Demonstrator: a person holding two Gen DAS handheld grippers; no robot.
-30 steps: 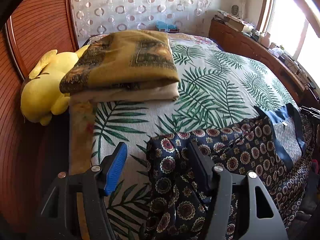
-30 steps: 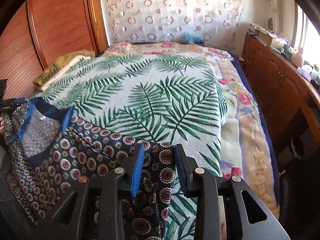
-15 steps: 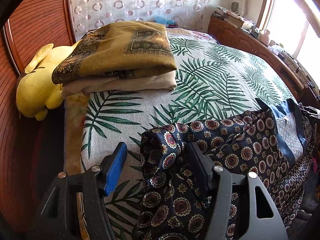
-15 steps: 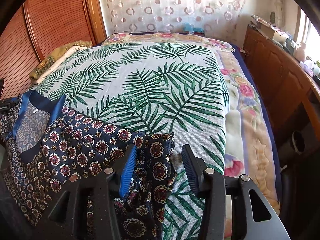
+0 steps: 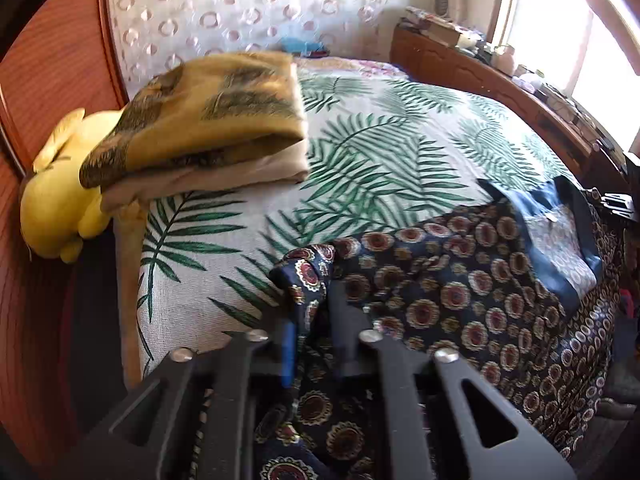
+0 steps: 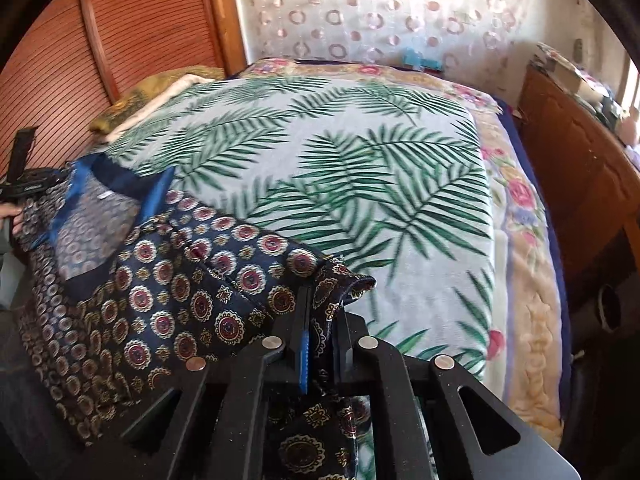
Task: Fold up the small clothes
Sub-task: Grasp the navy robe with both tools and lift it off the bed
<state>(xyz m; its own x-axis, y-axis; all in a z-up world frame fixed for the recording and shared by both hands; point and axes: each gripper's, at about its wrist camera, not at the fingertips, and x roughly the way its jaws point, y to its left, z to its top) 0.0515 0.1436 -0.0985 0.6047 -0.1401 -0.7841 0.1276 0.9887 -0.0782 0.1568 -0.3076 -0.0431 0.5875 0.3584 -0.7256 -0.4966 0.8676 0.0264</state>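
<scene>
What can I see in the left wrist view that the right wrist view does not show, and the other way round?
Only the left wrist view shows the yellow plush toy beside the bed, the bright window, and the left claw shut on a navy medallion-print garment.

Only the right wrist view shows the floral blanket edge and the right claw shut on that garment's other corner.

Both show the garment, the palm-leaf bedspread, the folded mustard cloth and the wooden cabinet.
</scene>
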